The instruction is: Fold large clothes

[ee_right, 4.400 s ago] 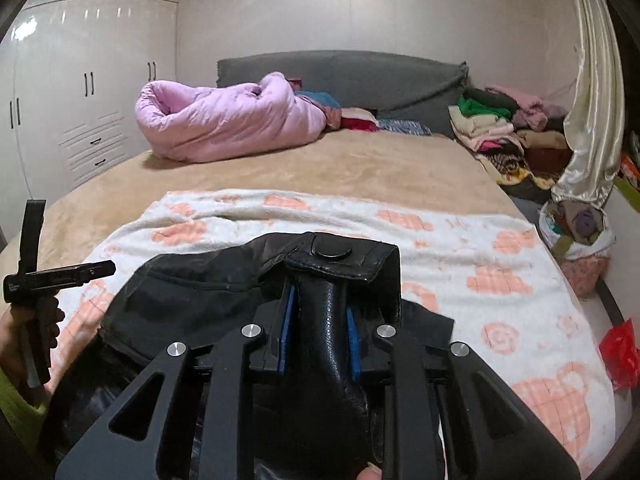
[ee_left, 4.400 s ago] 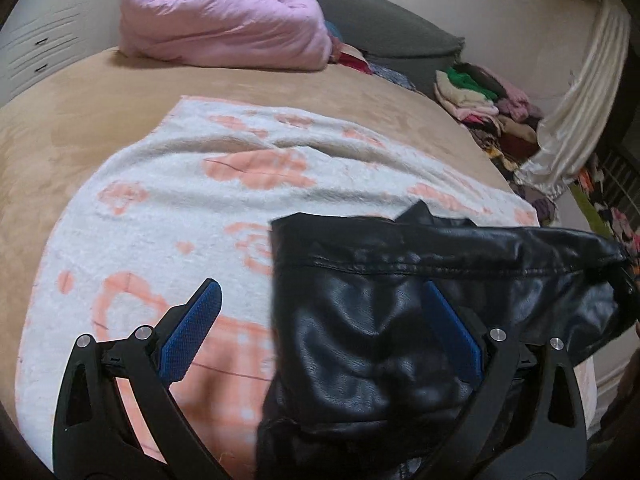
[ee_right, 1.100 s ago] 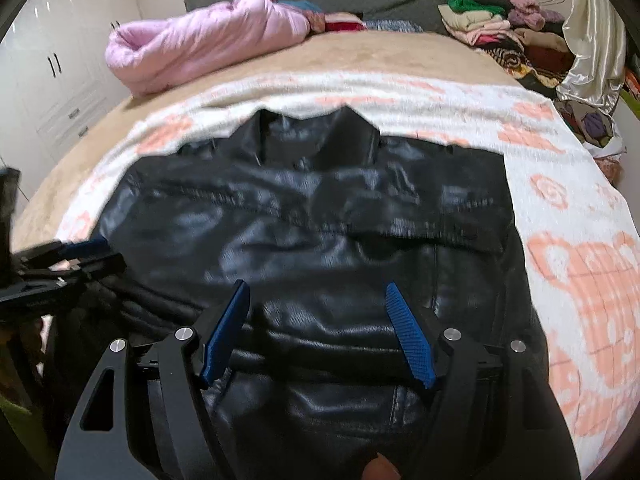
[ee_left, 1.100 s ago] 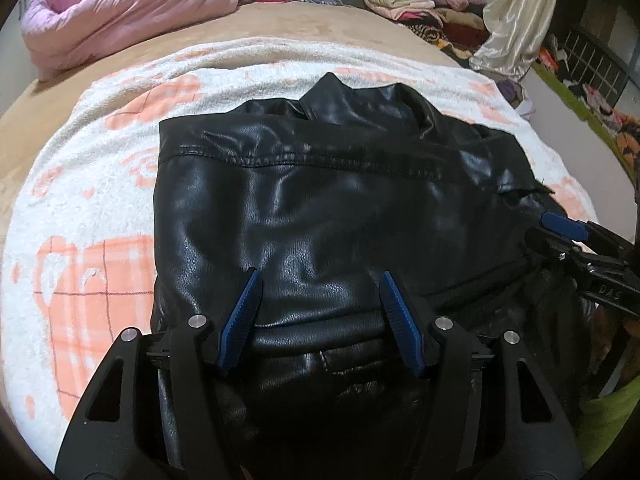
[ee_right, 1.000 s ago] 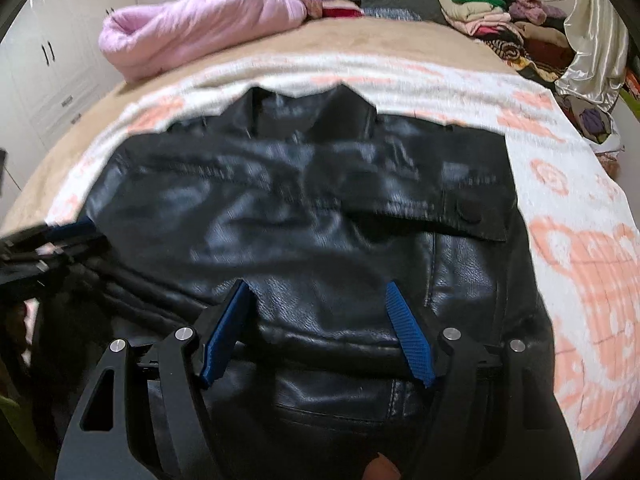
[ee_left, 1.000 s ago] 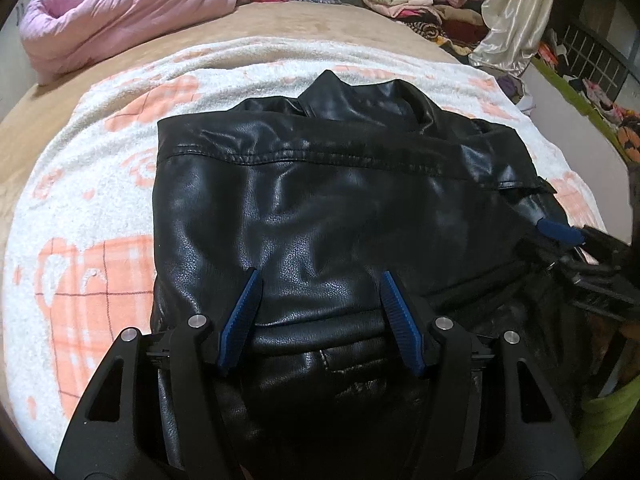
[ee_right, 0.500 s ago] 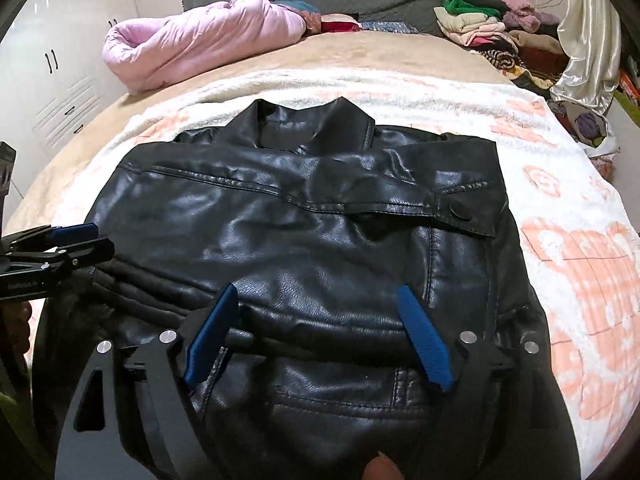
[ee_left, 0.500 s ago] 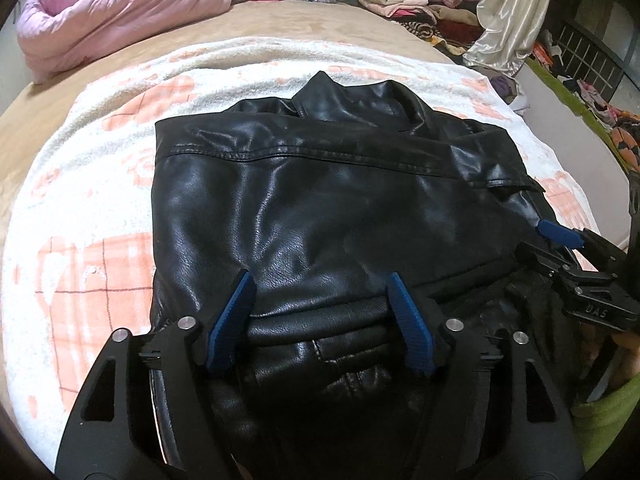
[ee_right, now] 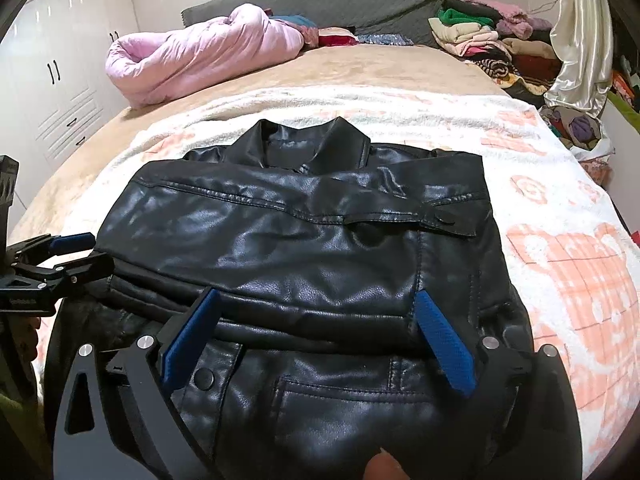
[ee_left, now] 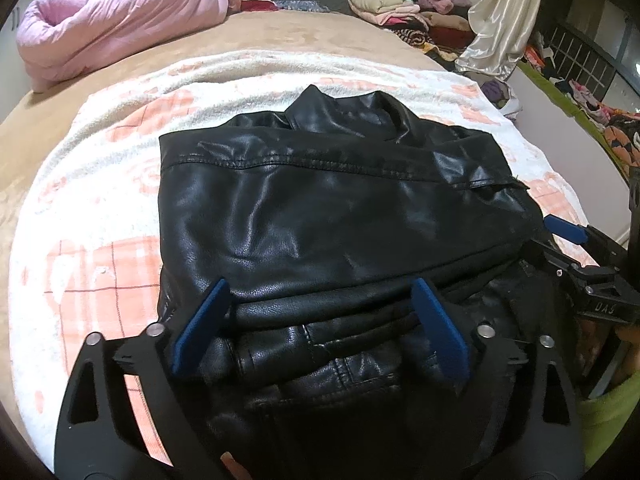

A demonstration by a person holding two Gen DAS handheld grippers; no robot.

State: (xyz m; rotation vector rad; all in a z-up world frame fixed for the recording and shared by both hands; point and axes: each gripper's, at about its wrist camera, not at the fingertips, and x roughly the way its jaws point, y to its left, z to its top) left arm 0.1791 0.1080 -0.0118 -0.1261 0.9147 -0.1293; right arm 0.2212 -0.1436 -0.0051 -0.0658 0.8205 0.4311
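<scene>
A black leather jacket lies folded on a white towel with orange prints, its collar at the far end and a folded edge across the near part. My left gripper hovers over the near left of the jacket, jaws opening wide, blue pads off the leather. My right gripper stands over the near right part, jaws also opening, nothing pinched between them. Each gripper shows at the edge of the other's view.
The towel lies on a tan bed. A pink quilt is bundled at the far left, a grey headboard behind it. Stacked clothes and a cream curtain stand at the right, white wardrobes at the left.
Both grippers, earlier narrower over the jacket's near fold, have spread their jaws wide and let the leather go. The right one has lifted slightly. The jacket lies flat and folded.
</scene>
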